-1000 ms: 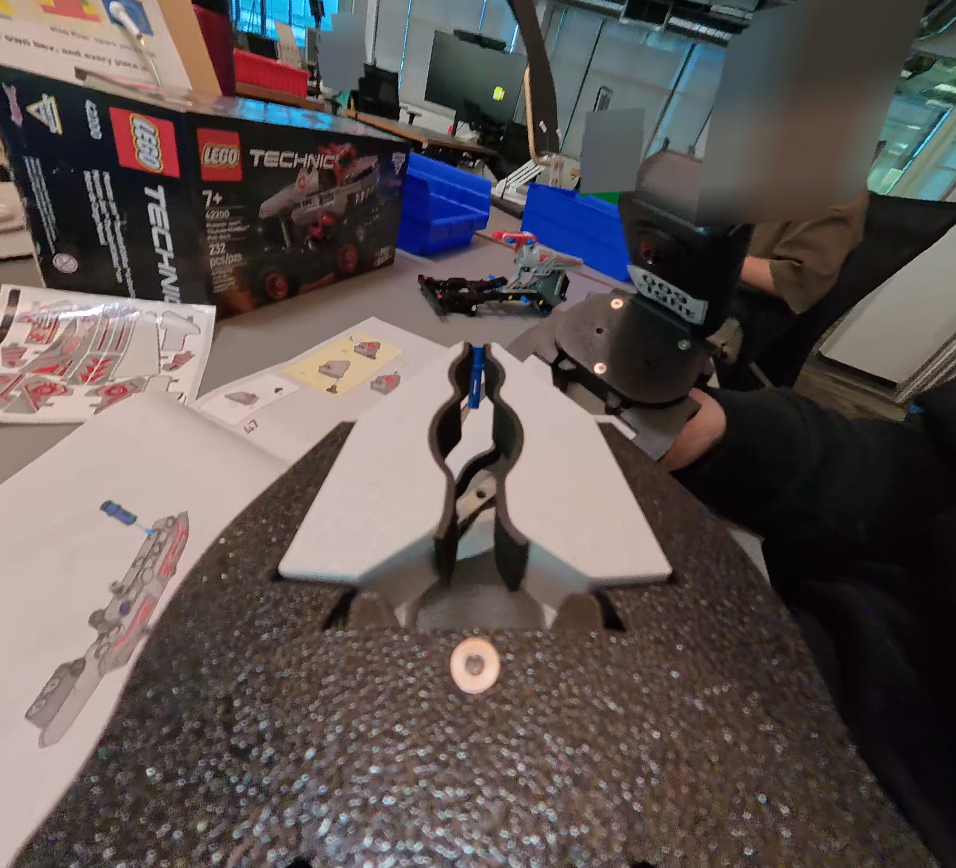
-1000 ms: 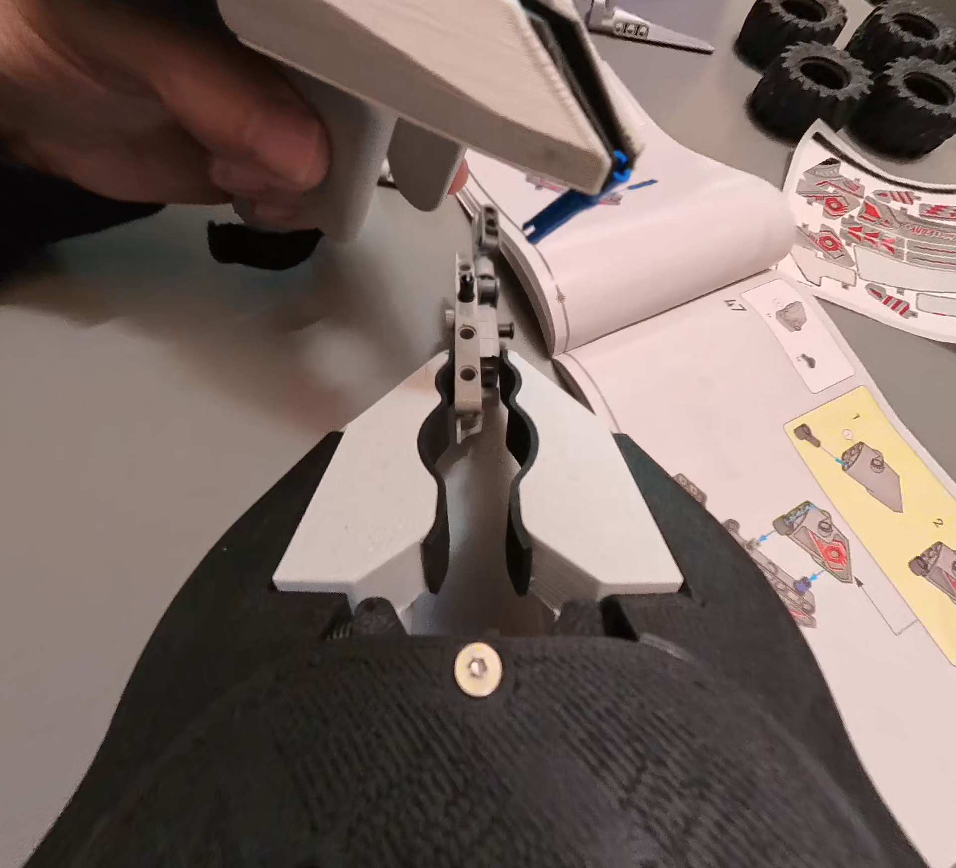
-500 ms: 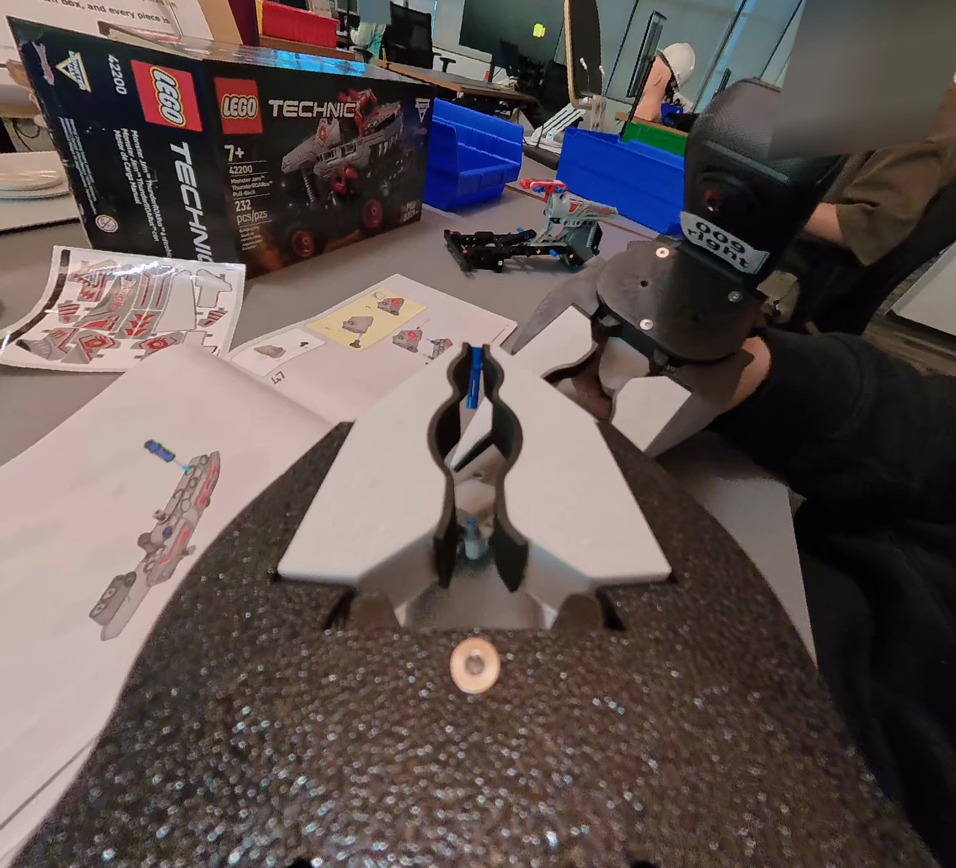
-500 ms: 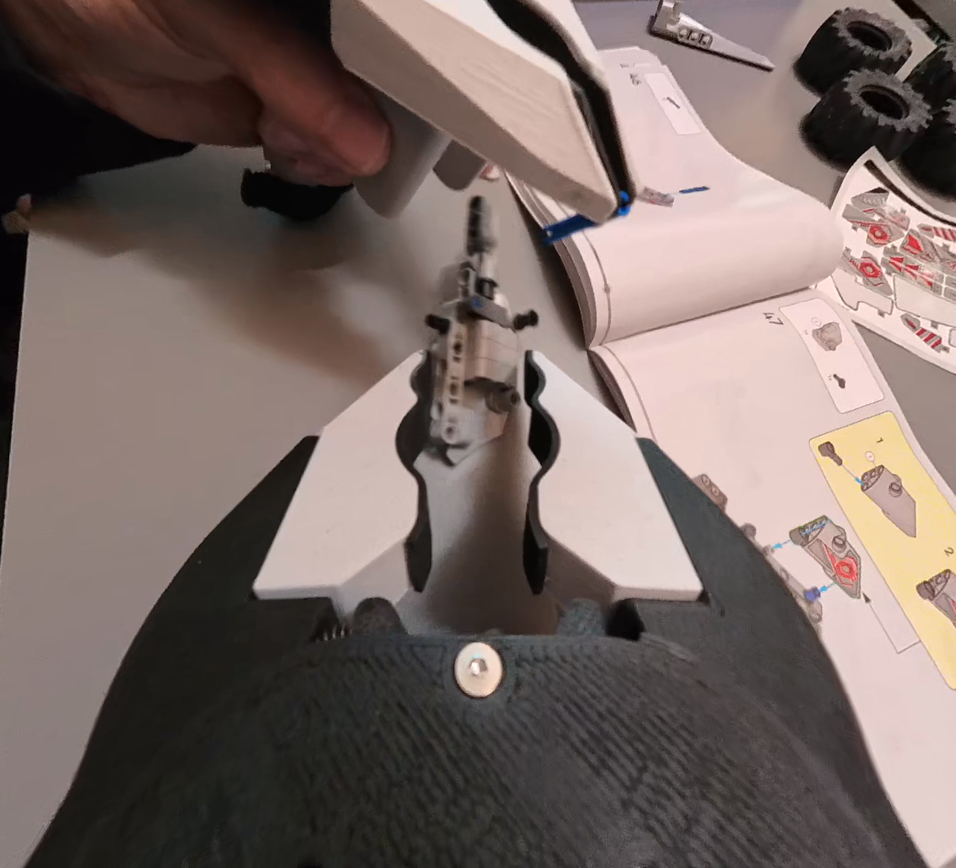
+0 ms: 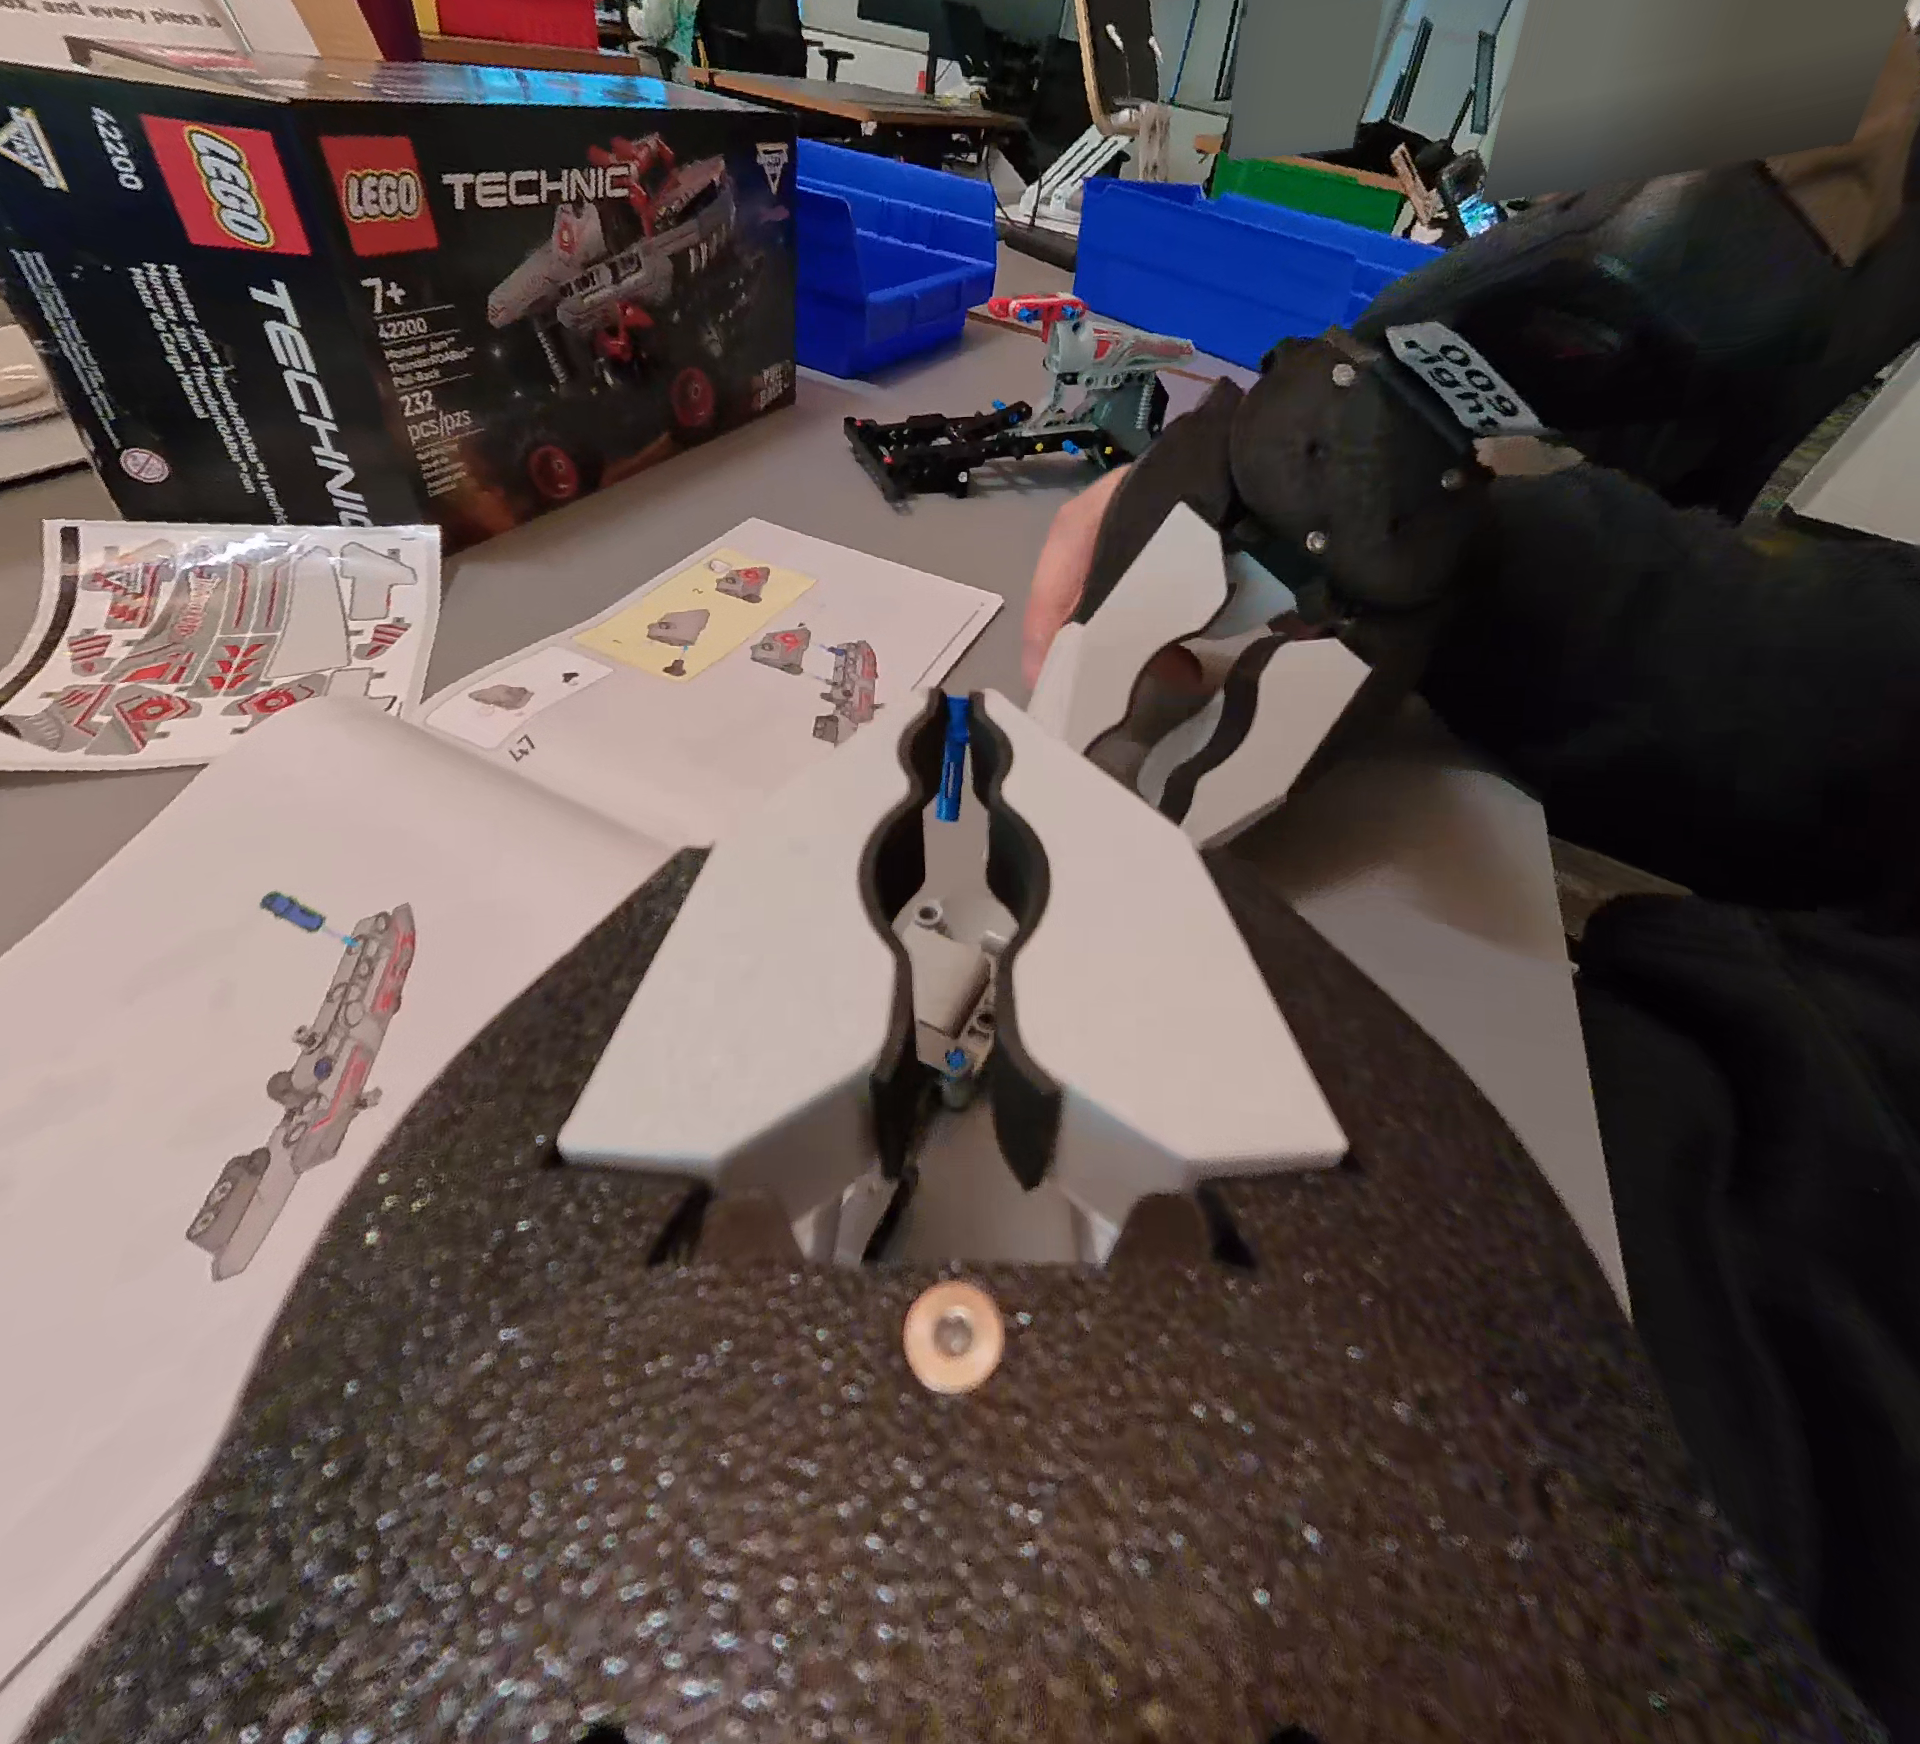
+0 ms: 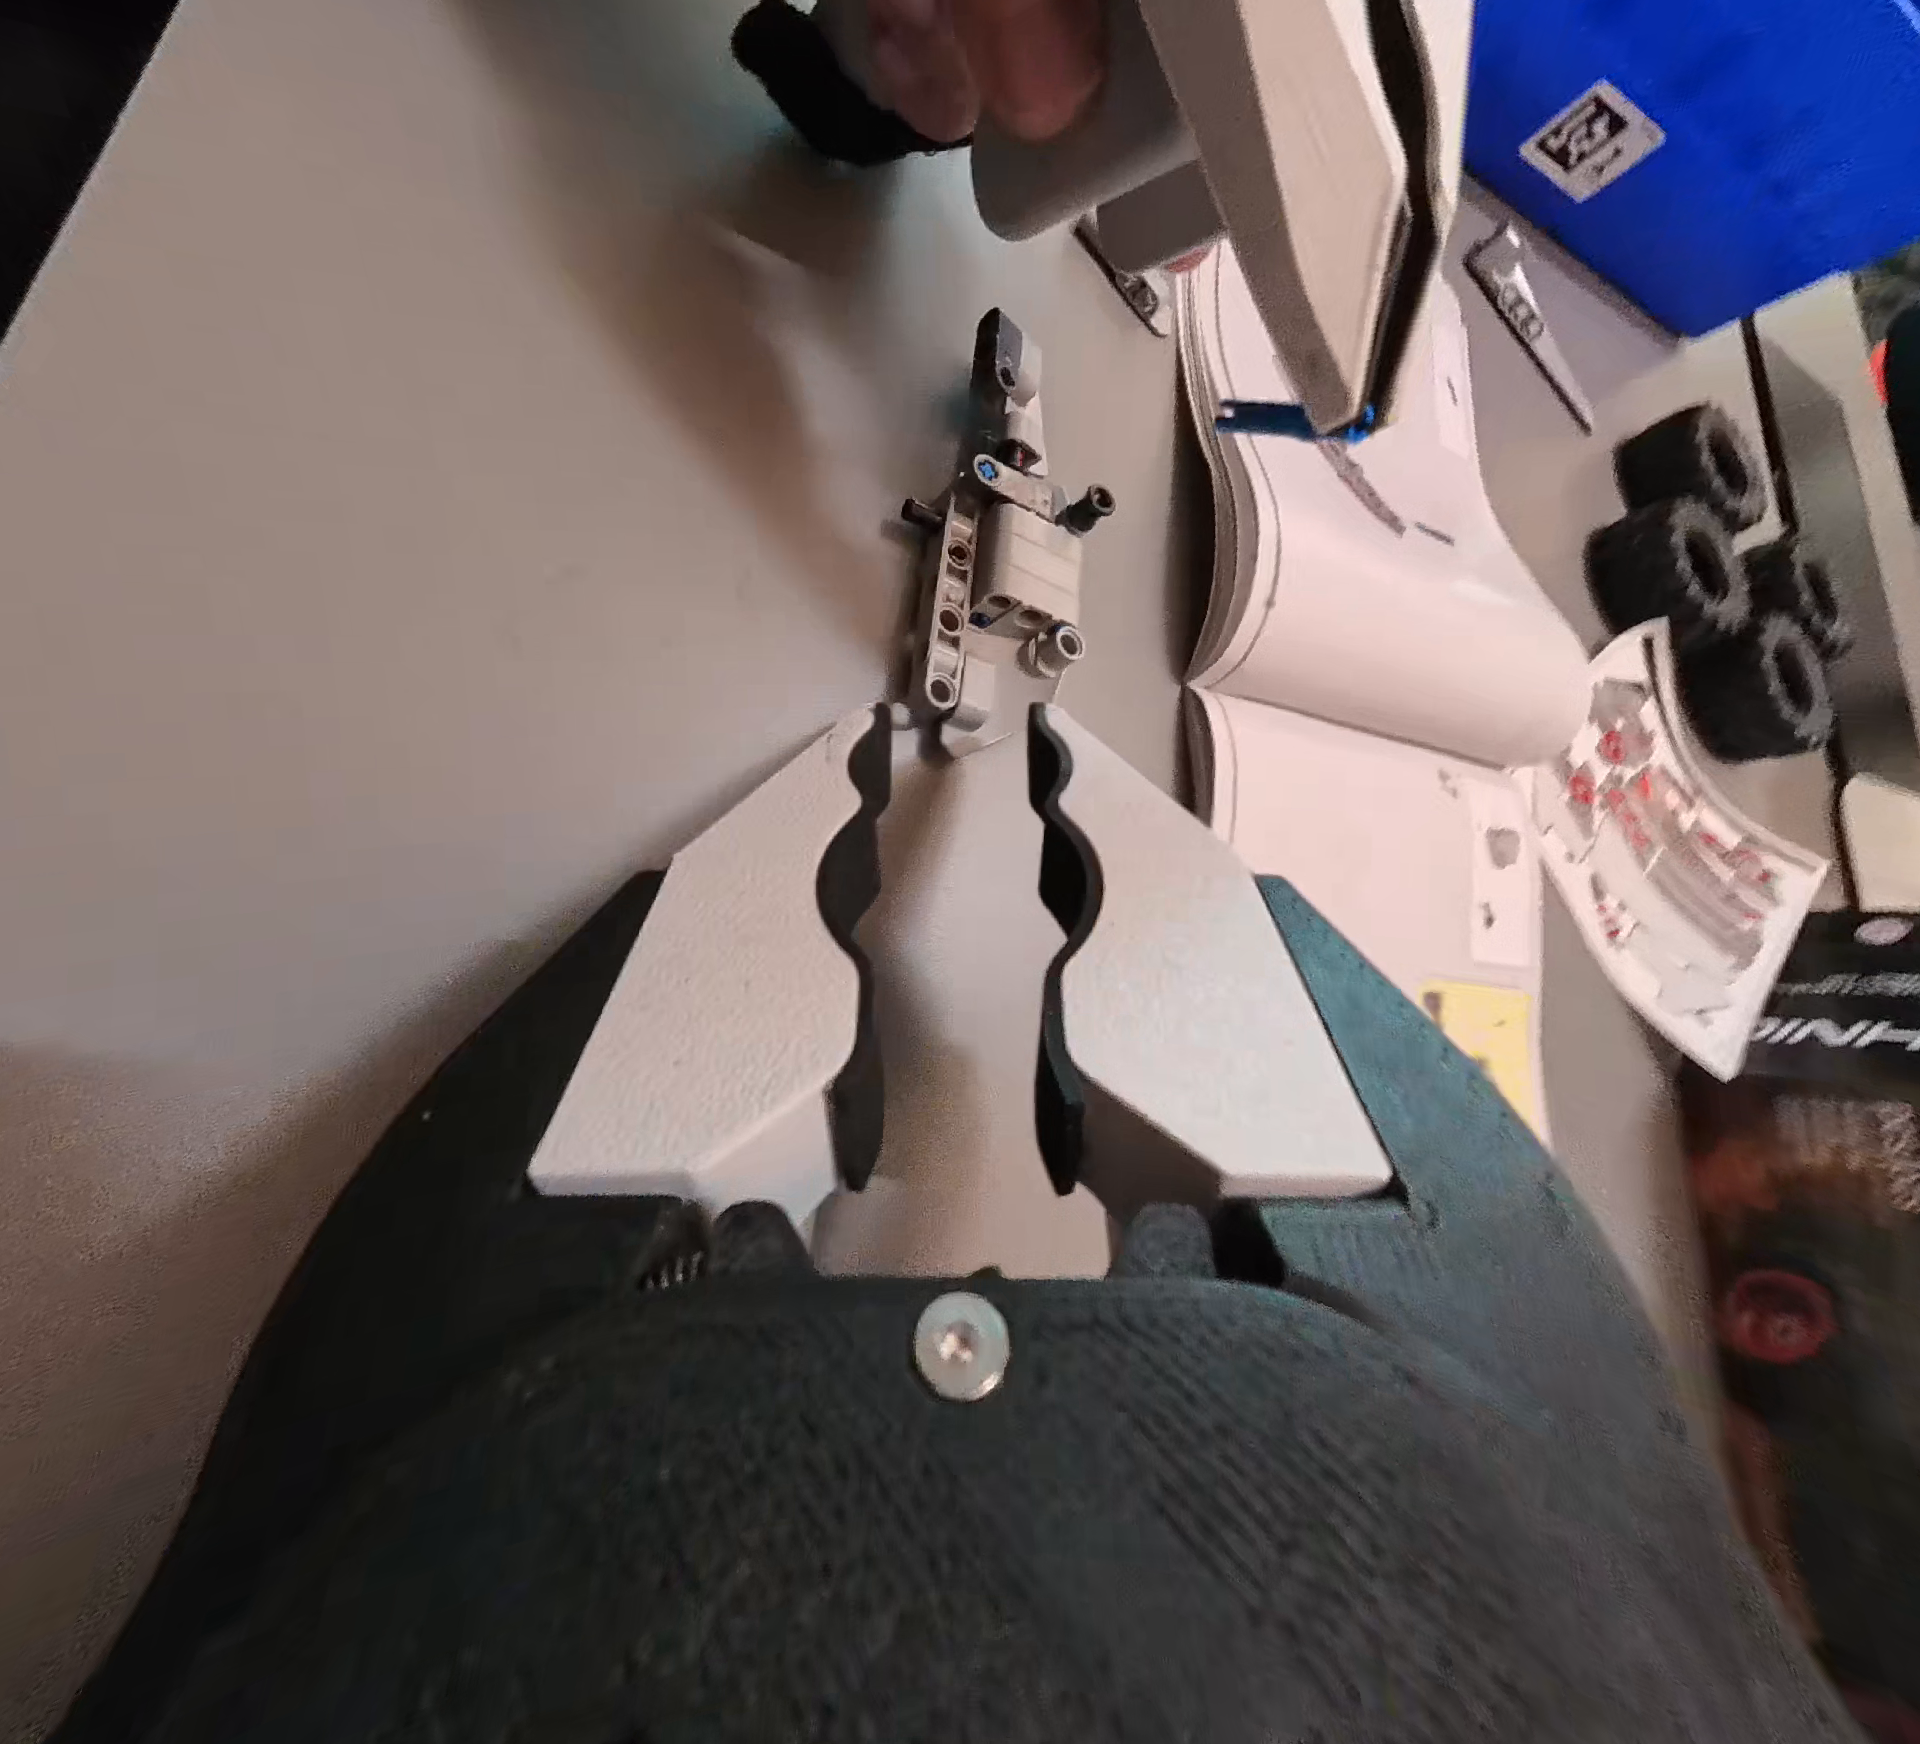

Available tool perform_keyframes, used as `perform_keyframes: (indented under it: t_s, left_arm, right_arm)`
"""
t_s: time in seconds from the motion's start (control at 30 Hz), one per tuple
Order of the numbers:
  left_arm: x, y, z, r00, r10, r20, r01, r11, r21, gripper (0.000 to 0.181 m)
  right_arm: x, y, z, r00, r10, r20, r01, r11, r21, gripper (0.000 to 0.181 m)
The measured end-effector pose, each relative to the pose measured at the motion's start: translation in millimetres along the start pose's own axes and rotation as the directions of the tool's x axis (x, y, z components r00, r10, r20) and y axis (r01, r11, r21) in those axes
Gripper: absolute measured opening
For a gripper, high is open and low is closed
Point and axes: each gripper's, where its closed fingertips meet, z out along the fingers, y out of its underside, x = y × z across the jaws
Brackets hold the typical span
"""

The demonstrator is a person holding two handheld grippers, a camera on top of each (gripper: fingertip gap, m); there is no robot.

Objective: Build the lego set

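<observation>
Left tongs [image 5: 954,728] closed on a small blue pin [image 5: 951,759], pinched upright at the very tips — in the right wrist view the same pin [image 6: 1262,416] pokes sideways out of those tongs [image 6: 1351,421], above the open instruction booklet [image 6: 1351,614]. Right tongs [image 6: 956,718] open, jaws parted and holding nothing; the grey lego sub-assembly [image 6: 987,572] lies flat on the desk [image 6: 416,447] just ahead of their tips, its near end between them, contact with either jaw not clear. In the left wrist view part of the same grey assembly [image 5: 951,988] shows through the gap behind the pinched pin, below the left tongs. Right tongs [image 5: 1195,759] sit just right of the left pair, tilted down toward the desk. Beyond the left tongs: booklet pages [image 5: 717,655], then a black and grey chassis build [image 5: 1008,427], the set's box [image 5: 416,292] far left, a sticker sheet [image 5: 208,634] in front of it, blue bins [image 5: 894,271] behind. Right of the right tongs — four black tyres [image 6: 1714,582] grouped past the booklet, beside the sticker sheet [image 6: 1662,863].
</observation>
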Motion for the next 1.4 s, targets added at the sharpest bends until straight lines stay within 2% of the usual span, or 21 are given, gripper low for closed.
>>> perform_keyframes:
  t_s: [0.03,0.1,0.13,0.2,0.3,0.37,0.47,0.67,0.77,0.93,1.03,1.17,1.27,1.4]
  left_arm:
    - [0,0,-1,1.0,-0.002,-0.001,0.002,1.0,-0.001,0.001]
    - [-1,-1,-3,1.0,-0.003,-0.001,0.003,1.0,0.0,0.001]
    - [-1,-2,-4,1.0,0.0,-0.001,0.0,1.0,0.002,0.001]
    - [-1,-4,-6,1.0,0.007,-0.001,-0.007,1.0,0.005,0.001]
    - [0,-4,-6,1.0,0.005,-0.01,-0.005,1.0,0.01,0.001]
    - [1,-3,-6,1.0,0.006,-0.015,-0.006,1.0,0.008,0.001]
    - [1,-1,-5,1.0,0.001,-0.023,-0.001,1.0,0.005,0.001]
    - [1,-3,-8,0.999,-0.024,-0.033,0.024,0.999,0.025,0.001]
    - [0,-5,-10,0.999,-0.034,-0.029,0.035,0.999,0.032,0.001]
    - [-1,-5,-12,0.999,-0.036,-0.024,0.037,0.999,0.038,0.001]
    - [-1,-9,-14,0.999,-0.034,-0.024,0.035,0.998,0.052,0.002]
    - [-4,-21,-19,0.996,-0.089,-0.008,0.09,0.987,0.133,0.002]
    - [-9,-40,-30,0.984,-0.177,-0.026,0.177,0.936,0.304,0.001]
    - [-12,-35,-31,0.957,-0.28,-0.077,0.289,0.895,0.341,0.001]
  right_arm:
    - [1,1,2,0.999,-0.05,0.0,0.05,0.999,-0.007,0.024]
    - [-1,6,8,0.99,-0.135,0.029,0.136,0.99,-0.037,0.019]
    - [-1,6,10,0.987,-0.159,0.037,0.161,0.986,-0.033,0.013]
    - [-2,2,12,0.974,-0.225,0.041,0.225,0.974,-0.003,0.013]
    - [-1,-2,15,0.939,-0.344,-0.014,0.344,0.939,0.006,0.014]
    - [4,-7,15,0.901,-0.421,-0.103,0.423,0.906,-0.003,0.026]
    - [0,-10,16,0.849,-0.51,-0.141,0.512,0.859,-0.024,0.024]
    - [-5,-14,18,0.817,-0.554,-0.161,0.558,0.83,-0.023,0.02]
    - [-7,-13,22,0.8,-0.582,-0.148,0.584,0.811,-0.034,0.01]
    - [-7,-18,29,0.768,-0.604,-0.213,0.612,0.79,-0.035,0.008]
    - [-2,-24,29,0.817,-0.517,-0.254,0.529,0.848,-0.023,0.007]
    - [15,-35,25,0.956,-0.138,-0.259,0.17,0.98,0.105,0.006]
    - [28,-39,19,0.97,0.104,-0.22,-0.058,0.978,0.203,0.006]
    - [43,-44,12,0.935,0.301,-0.189,-0.241,0.928,0.283,0.006]
